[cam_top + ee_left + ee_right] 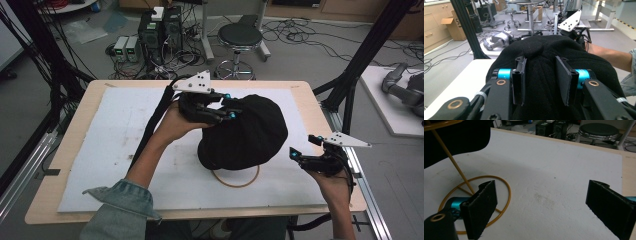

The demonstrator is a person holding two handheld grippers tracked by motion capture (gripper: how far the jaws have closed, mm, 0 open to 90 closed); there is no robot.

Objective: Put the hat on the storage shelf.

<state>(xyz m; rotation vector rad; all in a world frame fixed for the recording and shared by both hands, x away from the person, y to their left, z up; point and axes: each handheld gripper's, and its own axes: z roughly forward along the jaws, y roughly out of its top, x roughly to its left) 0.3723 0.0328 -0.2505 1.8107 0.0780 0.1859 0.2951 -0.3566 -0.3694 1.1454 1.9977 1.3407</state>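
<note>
hat (250, 135): on yellow wire stand (235, 177), mid-counter (75, 150) | left gripper (226, 109): jaws parted astride hat's crown, cloth between | right gripper (300, 156): jaws spread, empty, near counter's right edge, bare mat (564, 177) ahead

Standing on grey floor (310, 60): stool (240, 37), computer towers (160, 27); cables (295, 30) trailing; cardboard box (455, 26) leaning beside wooden cabinets (434, 27).

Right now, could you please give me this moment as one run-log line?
left tool: open, jaws astride black hat crown | right tool: open, empty, beside hat | hat: on yellow wire stand | white mat
</note>
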